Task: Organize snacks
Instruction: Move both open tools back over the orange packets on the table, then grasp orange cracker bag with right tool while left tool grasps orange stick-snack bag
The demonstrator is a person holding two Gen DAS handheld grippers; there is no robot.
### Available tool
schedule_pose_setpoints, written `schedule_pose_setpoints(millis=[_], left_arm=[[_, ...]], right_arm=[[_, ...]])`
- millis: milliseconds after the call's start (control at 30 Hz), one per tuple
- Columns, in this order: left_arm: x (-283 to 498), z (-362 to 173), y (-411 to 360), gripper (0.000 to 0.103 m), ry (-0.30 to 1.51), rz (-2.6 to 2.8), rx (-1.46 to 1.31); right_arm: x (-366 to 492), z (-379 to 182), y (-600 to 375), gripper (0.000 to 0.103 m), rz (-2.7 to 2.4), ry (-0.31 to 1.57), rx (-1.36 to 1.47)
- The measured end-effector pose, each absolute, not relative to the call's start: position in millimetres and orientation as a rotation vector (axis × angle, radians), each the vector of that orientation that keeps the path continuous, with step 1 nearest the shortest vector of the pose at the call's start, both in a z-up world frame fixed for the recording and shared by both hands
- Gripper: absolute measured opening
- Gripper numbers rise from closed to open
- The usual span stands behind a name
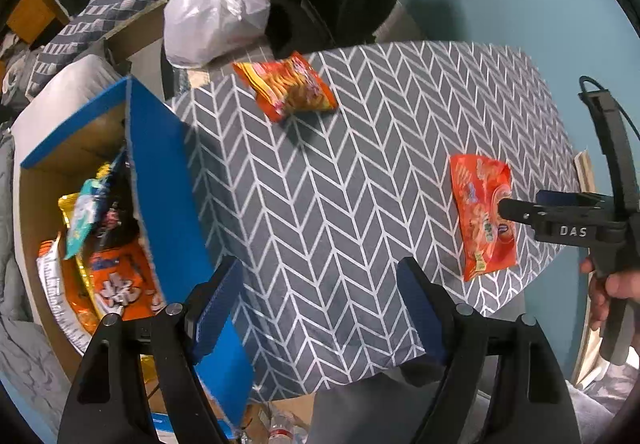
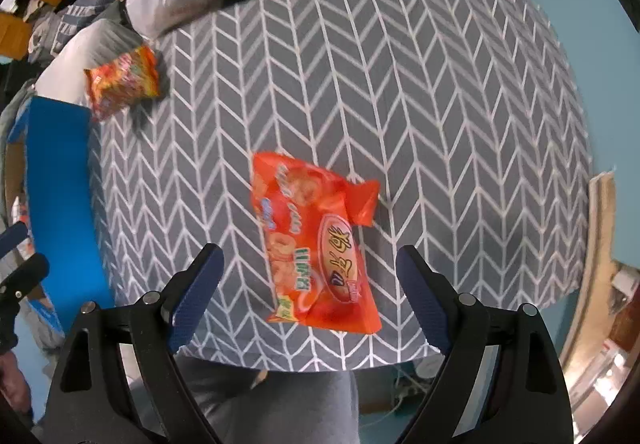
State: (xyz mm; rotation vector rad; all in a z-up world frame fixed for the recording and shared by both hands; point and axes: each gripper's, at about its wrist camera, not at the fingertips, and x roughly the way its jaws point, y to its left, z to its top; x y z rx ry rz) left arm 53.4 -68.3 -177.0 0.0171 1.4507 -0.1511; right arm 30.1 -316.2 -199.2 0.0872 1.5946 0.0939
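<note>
An orange snack bag (image 2: 316,244) lies flat on the grey herringbone tablecloth (image 2: 440,124) near the front edge; it also shows in the left wrist view (image 1: 480,204). My right gripper (image 2: 310,256) is open and empty, its jaws standing on either side of the bag's near end, just above it. A second orange-yellow snack bag (image 1: 286,86) lies near the far left corner of the table (image 2: 122,82). My left gripper (image 1: 320,272) is open and empty above the table's left front, beside a blue cardboard box (image 1: 160,172) holding several snack packs (image 1: 120,276).
A white plastic bag (image 1: 216,12) sits at the table's far left corner. Bedding and clutter lie left of the box. A teal wall is behind and to the right. A person's hand (image 1: 616,284) holds the right gripper.
</note>
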Motion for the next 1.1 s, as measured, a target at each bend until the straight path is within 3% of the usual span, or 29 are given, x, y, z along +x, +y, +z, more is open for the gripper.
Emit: schedule_pose_setpoints(millis=[233,833,1100], left_arm=[[50.8,-200.4,-80.7,0.080,1.499,-0.160,0.028],[67.0,-217.6,-89.2,0.080,1.496,-0.141,0.093],[121.2,-192.5,-84.6,0.082,1.414,-0.149,0.233]], right_arm=[[21.4,-238.5,-316.8,0.087,0.098,1.624,0.110],[24.6,-275.9,-272.9,0.087,0.100,1.595,-0.069],[25.2,-273.0,-259.1,0.056,0.104,1.582,-0.128]])
